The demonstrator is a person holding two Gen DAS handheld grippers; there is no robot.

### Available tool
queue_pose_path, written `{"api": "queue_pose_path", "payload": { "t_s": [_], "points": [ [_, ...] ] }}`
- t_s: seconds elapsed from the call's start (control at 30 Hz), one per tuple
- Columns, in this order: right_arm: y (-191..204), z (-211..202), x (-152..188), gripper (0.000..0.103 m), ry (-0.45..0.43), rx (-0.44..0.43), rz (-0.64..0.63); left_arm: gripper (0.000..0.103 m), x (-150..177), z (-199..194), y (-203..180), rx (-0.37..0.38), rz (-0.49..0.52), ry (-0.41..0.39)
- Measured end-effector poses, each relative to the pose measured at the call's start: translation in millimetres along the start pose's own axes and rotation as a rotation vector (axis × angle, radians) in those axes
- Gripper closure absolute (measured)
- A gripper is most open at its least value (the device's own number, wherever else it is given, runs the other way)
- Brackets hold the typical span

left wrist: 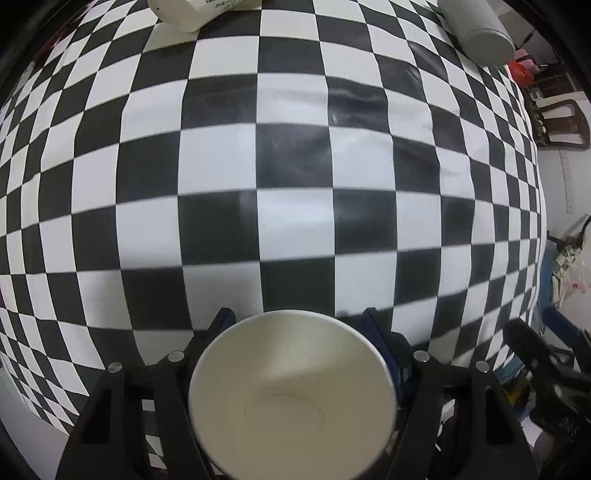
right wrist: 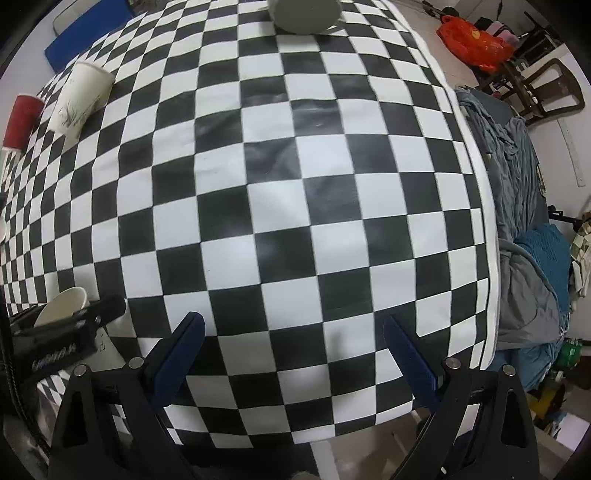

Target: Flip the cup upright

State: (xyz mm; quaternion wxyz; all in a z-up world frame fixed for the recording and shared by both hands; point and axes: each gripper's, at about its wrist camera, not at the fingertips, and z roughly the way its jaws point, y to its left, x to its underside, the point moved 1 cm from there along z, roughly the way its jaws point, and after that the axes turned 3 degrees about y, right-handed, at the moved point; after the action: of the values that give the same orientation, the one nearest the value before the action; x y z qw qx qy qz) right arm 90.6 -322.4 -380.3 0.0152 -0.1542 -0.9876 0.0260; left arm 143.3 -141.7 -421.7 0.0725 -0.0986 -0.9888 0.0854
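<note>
My left gripper (left wrist: 295,325) is shut on a white paper cup (left wrist: 291,391). The cup's open mouth faces the camera and its inside is empty. The same cup (right wrist: 62,304) and the left gripper (right wrist: 77,325) show at the lower left of the right wrist view, held above the checkered tablecloth (right wrist: 280,206). My right gripper (right wrist: 291,328) is open and empty, its blue pads (right wrist: 181,354) wide apart over the cloth near the table's front edge.
A white patterned paper cup (right wrist: 79,98) and a red cup (right wrist: 22,122) stand upside down at the far left. A grey cylinder (right wrist: 304,14) stands at the far edge; it also shows in the left wrist view (left wrist: 480,37). Grey and blue cloth (right wrist: 524,206) lies right of the table.
</note>
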Motion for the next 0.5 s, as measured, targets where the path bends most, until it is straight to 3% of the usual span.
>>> {"api": "queue_pose_path", "payload": {
  "t_s": [0.3, 0.5],
  "points": [
    [-12.2, 5.9, 0.9, 0.004, 0.014, -0.050, 0.021, 0.034, -6.5, -0.5, -0.7, 0.056, -0.089, 0.022],
    [-14.4, 7.7, 1.8, 0.004, 0.022, -0.086, 0.029, 0.033, -15.6, -2.5, -4.8, 0.053, -0.064, 0.008]
  ]
}}
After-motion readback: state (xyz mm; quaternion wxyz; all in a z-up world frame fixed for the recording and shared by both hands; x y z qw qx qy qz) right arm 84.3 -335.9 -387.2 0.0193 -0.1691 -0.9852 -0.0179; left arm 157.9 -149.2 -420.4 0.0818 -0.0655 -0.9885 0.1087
